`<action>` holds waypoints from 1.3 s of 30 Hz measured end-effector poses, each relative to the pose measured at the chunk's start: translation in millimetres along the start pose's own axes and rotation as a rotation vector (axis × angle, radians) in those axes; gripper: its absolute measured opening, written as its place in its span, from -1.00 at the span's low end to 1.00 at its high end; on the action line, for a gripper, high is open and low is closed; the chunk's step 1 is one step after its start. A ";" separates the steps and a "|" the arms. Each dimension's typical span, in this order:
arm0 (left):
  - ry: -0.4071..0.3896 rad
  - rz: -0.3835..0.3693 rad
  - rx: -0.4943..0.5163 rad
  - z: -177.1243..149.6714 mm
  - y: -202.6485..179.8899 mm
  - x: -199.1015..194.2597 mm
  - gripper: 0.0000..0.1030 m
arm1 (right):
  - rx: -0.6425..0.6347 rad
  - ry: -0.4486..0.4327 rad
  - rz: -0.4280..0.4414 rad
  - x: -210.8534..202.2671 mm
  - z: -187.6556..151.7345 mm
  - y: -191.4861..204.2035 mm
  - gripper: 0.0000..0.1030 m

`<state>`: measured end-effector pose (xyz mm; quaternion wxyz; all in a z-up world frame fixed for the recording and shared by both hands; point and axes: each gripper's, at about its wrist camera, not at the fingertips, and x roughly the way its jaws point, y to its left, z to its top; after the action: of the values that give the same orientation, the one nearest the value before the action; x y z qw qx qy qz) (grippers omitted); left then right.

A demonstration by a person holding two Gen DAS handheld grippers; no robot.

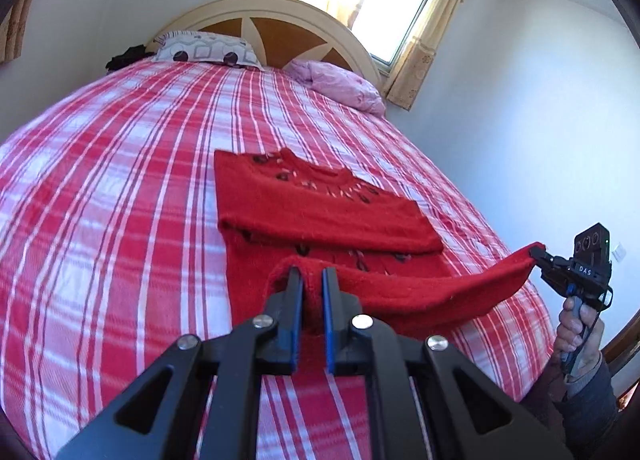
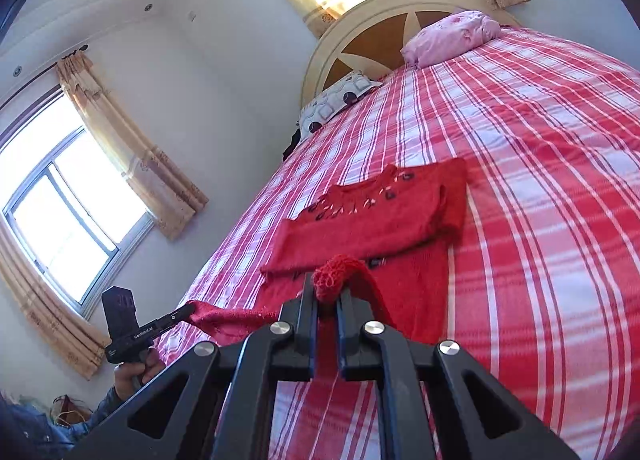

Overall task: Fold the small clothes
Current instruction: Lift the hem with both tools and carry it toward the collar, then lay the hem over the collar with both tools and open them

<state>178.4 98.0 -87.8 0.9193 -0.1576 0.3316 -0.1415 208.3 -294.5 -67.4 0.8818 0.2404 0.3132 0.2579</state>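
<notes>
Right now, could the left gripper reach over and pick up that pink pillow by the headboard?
Probably not: the left gripper is shut on the red sweater's hem, and the pink pillow lies far up the bed.

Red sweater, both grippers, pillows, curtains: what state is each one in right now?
Red sweater: sleeves folded across the chest, bottom hem lifted off the bed.
Left gripper: shut on the hem's left corner.
Right gripper: shut on the hem's right corner.
Patterned pillow: lying flat.
Pink pillow: crumpled.
Curtains: drawn partly open.

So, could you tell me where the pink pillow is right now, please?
In the left wrist view, the pink pillow lies at the bed's head, right side, against the headboard below the window.
</notes>
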 end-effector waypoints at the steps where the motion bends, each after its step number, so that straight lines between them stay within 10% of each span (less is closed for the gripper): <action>1: 0.000 0.005 0.002 10.2 2.4 7.2 -0.82 | -0.001 0.002 -0.004 6.1 7.3 -1.1 -0.87; 19: -0.028 0.064 -0.006 131.3 31.1 107.2 -0.83 | -0.047 0.018 -0.090 117.8 129.9 -19.9 -0.88; 35: 0.098 0.151 -0.040 156.0 84.7 227.3 -0.87 | 0.029 0.136 -0.193 261.7 163.4 -103.5 -0.87; 38: 0.070 0.179 -0.004 155.8 83.9 227.9 -0.72 | 0.025 0.213 -0.250 283.9 157.5 -119.7 -0.87; 39: 0.072 0.194 0.007 156.9 83.8 229.0 -0.36 | 0.036 0.224 -0.256 286.8 156.9 -125.6 -0.87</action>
<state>463.6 121.4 -134.8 0.9168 -0.1164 0.3776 -0.0584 545.0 -256.5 -155.8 0.8626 0.1839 0.4422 0.1629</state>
